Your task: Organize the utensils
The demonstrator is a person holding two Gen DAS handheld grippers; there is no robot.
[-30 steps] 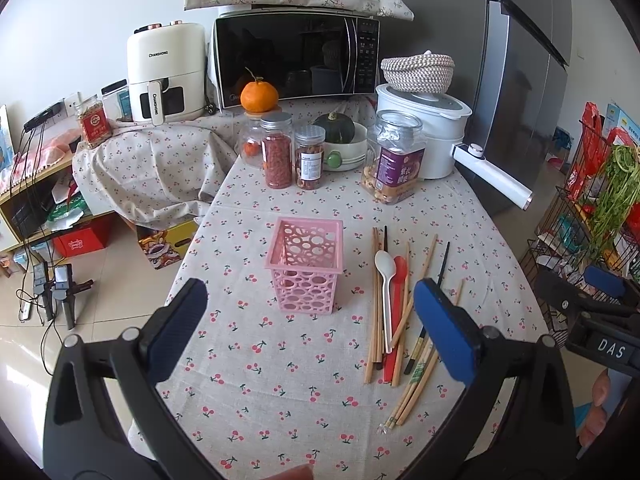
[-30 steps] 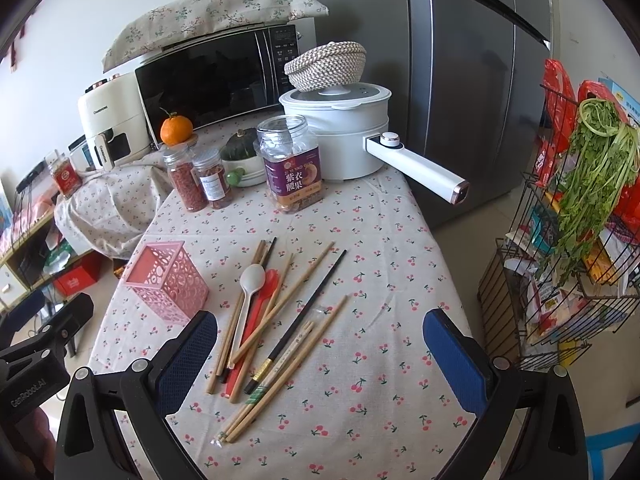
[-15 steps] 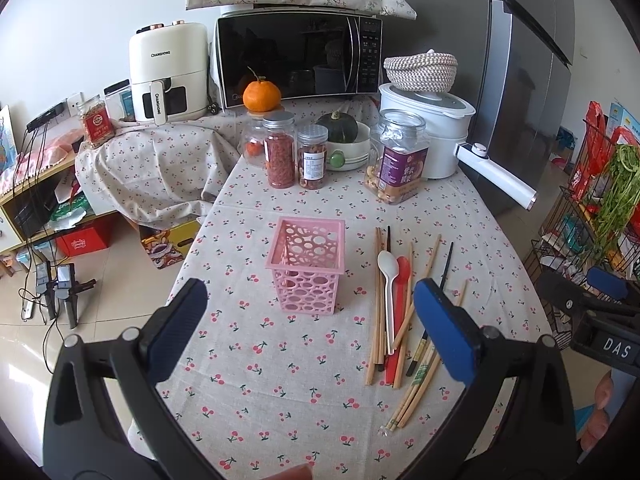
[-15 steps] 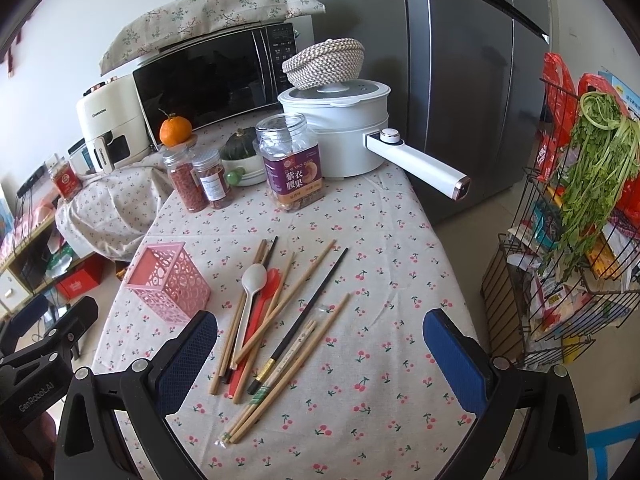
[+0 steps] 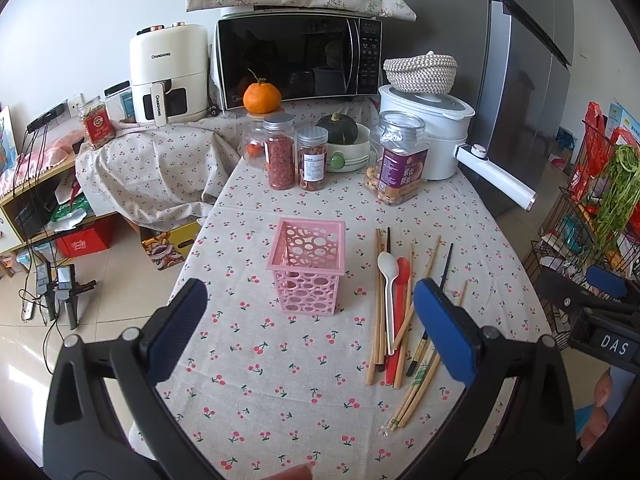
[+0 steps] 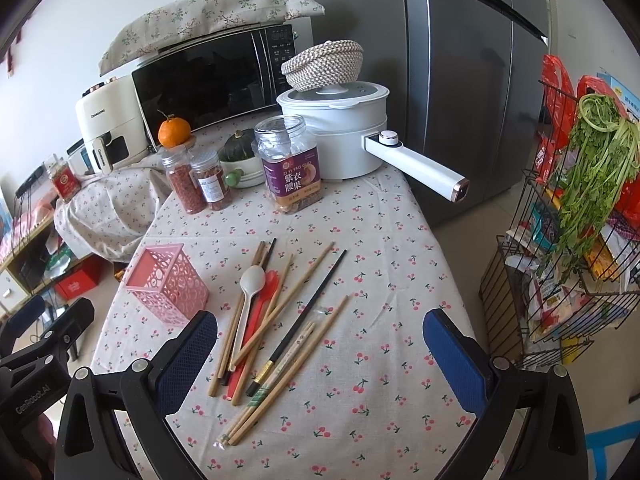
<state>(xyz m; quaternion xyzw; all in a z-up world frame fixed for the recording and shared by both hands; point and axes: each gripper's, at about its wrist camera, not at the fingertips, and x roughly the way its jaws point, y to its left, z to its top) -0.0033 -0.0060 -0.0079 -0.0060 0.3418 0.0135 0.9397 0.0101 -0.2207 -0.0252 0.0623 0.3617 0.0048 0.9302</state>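
Note:
A pink perforated holder (image 5: 306, 266) (image 6: 167, 282) stands upright and empty on the cherry-print tablecloth. To its right lies a loose pile: a white spoon (image 5: 388, 280) (image 6: 250, 292), a red spoon (image 5: 401, 300) (image 6: 256, 320), several wooden chopsticks (image 5: 416, 384) (image 6: 280, 368) and a black chopstick (image 6: 310, 312). My left gripper (image 5: 310, 320) is open and empty, above the table in front of the holder. My right gripper (image 6: 320, 344) is open and empty, above the near end of the pile.
At the table's back stand spice jars (image 5: 279, 152), a big nut jar (image 5: 400, 160), a bowl with a squash (image 5: 340, 140) and a white pot with a long handle (image 6: 416, 164). Microwave (image 5: 298, 62) and fridge (image 6: 460, 80) behind. A wire rack with greens (image 6: 580, 220) stands right.
Both grippers have moved slightly forward toward the table; the holder and utensils look a little closer. Nothing on the table has moved.

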